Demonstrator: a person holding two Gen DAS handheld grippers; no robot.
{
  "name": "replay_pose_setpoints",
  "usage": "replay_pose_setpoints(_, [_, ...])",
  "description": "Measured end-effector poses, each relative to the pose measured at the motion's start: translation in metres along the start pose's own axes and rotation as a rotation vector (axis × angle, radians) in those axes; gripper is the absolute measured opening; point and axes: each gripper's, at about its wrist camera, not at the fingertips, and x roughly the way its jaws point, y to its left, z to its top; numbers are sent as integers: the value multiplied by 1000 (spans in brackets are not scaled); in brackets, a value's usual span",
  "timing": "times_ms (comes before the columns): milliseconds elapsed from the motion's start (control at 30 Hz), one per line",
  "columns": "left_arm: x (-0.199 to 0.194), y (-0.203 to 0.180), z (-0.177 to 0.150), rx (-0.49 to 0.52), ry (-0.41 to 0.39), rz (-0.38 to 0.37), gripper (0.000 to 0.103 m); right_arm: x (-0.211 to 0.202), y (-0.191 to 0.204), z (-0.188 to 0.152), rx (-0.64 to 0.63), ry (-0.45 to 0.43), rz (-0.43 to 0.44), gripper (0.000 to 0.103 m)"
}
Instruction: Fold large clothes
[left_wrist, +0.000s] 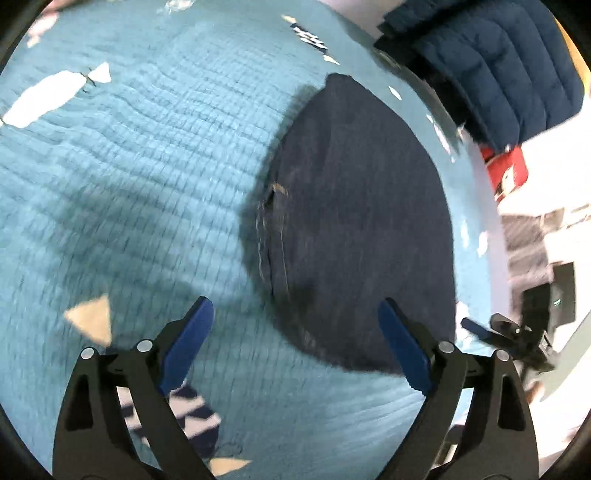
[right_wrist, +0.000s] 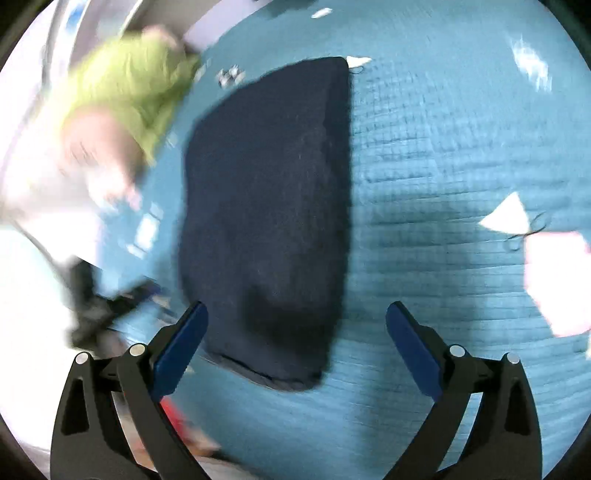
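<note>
Left gripper (left_wrist: 295, 332) wide apart | teal quilt (left_wrist: 147, 184) | folded navy garment (left_wrist: 362, 221)

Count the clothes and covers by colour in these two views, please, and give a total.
Dark navy folded garment on the bed: 1
Navy quilted jacket at the bed's edge: 1
Green garment beside the bed: 1
Teal bedspread: 1
Total: 4

Both grippers look alike: the left gripper (left_wrist: 295, 339) and the right gripper (right_wrist: 297, 343) have black, triangular cut-out linkage arms, round silver pivot pins and flat blue fingers (left_wrist: 188, 343). The person wears a green sleeve (right_wrist: 129, 88), badly blurred.
</note>
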Motion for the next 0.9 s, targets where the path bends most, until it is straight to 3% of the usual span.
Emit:
replay_pose_setpoints(33, [6,0,14,10,24,-50,91,0,-3,9,13,-1,35,95])
replay_pose_setpoints(133, [25,-8,47,61,73,-81,91,12,-4,39,-6,13,79,95])
replay_pose_setpoints(333, [82,-10,103,117,190,-11,93,65,-20,85,20,98,174,95])
replay_pose_setpoints(367, [86,-13,108,135,195,-37,98,72,-22,88,17,113,177,95])
replay_pose_setpoints(433, [91,-19,117,184,188,-43,98,86,-29,92,-9,152,173,97])
replay_pose_setpoints(533, [100,-20,121,184,188,-83,98,92,-22,104,-93,135,273,97])
replay_pose_setpoints(667, [105,-37,119,244,202,-121,98,103,-15,110,-108,163,312,97])
replay_pose_setpoints(767, [110,-40,120,255,226,-143,98,106,-19,115,-71,186,424,97])
replay_pose_setpoints(800, [109,-40,120,252,234,-159,98,103,-26,112,-60,190,452,97])
replay_pose_setpoints(900, [109,-34,121,174,272,-363,98,98,-37,109,1,181,537,97])
